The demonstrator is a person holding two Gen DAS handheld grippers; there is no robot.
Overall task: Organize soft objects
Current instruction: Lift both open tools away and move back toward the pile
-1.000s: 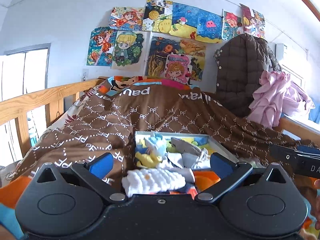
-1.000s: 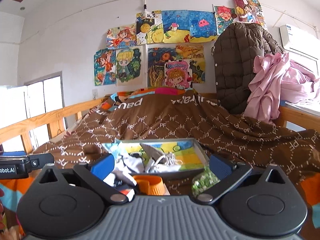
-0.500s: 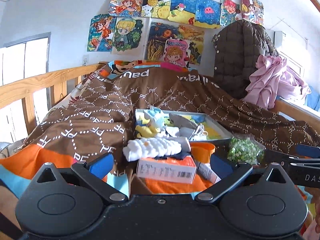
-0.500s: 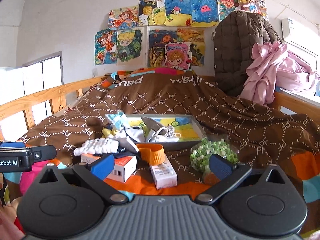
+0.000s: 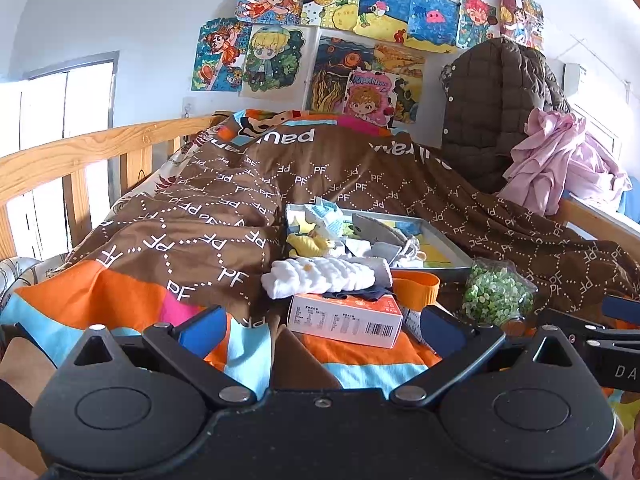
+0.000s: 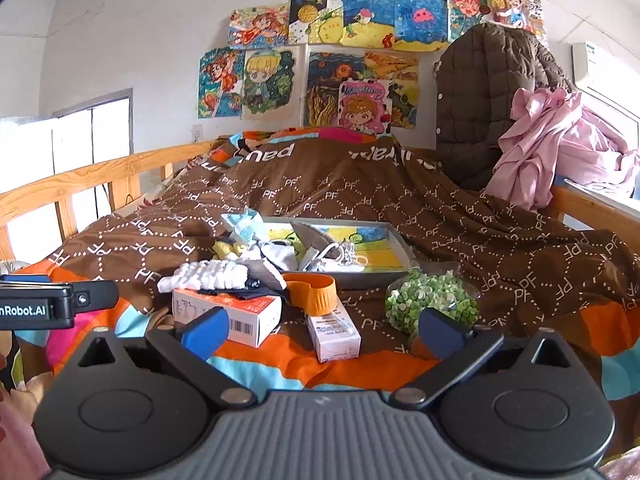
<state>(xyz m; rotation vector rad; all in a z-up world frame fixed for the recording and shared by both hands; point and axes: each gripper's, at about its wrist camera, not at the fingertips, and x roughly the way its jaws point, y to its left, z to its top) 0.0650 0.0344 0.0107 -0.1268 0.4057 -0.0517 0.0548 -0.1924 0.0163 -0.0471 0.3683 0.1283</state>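
Left wrist view: left gripper [image 5: 320,330] spread wide, empty; one white folded cloth [image 5: 324,277] atop one orange box [image 5: 346,318], just before one grey tray [image 5: 440,240] of small socks. Right wrist view: right gripper [image 6: 322,334] likewise agape, empty; two boxes before the tray [image 6: 394,240], orange box [image 6: 228,314] under the cloth [image 6: 204,275], white carton [image 6: 334,334] alongside.

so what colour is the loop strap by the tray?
Orange strap, clearest in the right wrist view.
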